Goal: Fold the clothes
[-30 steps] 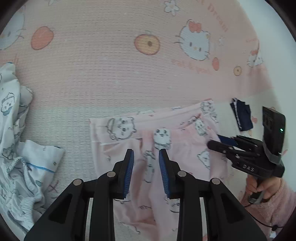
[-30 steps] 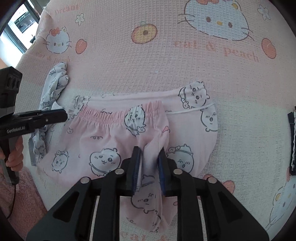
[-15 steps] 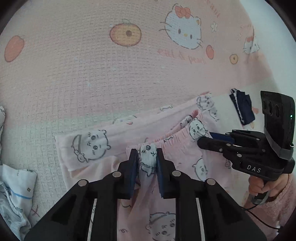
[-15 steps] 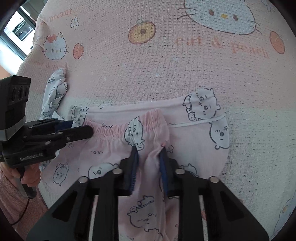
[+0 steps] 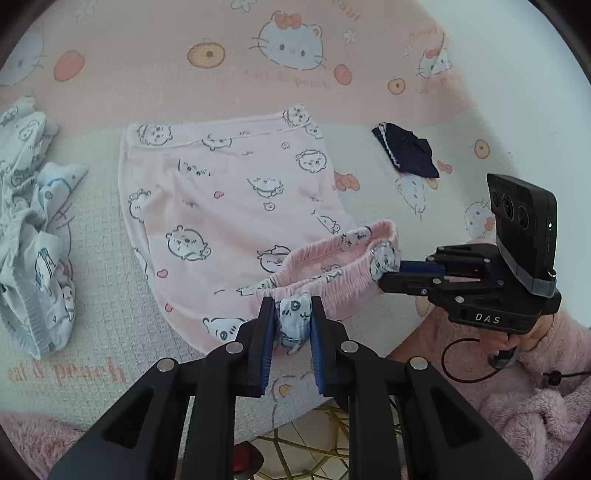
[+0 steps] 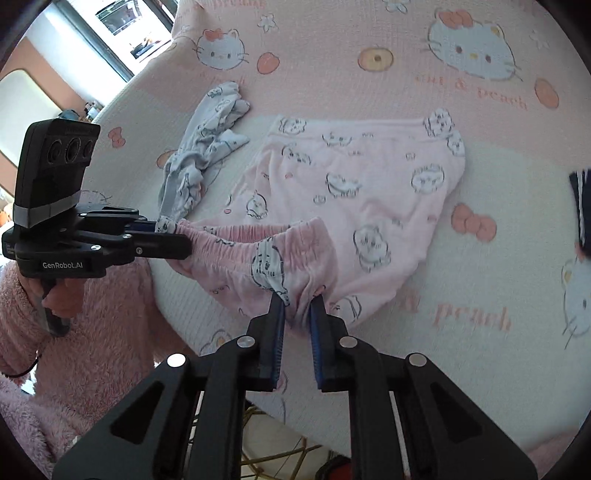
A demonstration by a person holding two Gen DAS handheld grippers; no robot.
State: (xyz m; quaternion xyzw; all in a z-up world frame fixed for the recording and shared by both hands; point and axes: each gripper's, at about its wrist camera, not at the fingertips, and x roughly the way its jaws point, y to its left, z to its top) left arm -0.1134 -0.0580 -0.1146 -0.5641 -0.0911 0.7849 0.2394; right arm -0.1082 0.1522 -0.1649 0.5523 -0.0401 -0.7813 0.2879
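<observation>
Pink shorts [image 5: 236, 206] waistband pinched by both claws [image 5: 293, 314] [image 6: 298, 301]; only the right view shows a window [image 6: 122, 26].

Your left wrist view looks steeply down along its fingers, close over the bed cover [image 5: 110, 258], facing away from you. Your right wrist view does likewise from the other side. Both share the pink shorts [image 5: 229, 206] [image 6: 369, 192], and each catches the opposite gripper.

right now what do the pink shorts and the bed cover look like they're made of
Pink shorts: soft matte knit, likely cotton jersey; it drapes limply and the waistband puckers over elastic.
Bed cover: matte waffle-weave fabric, probably cotton; a fine grid of small squares shows across the print.
</observation>
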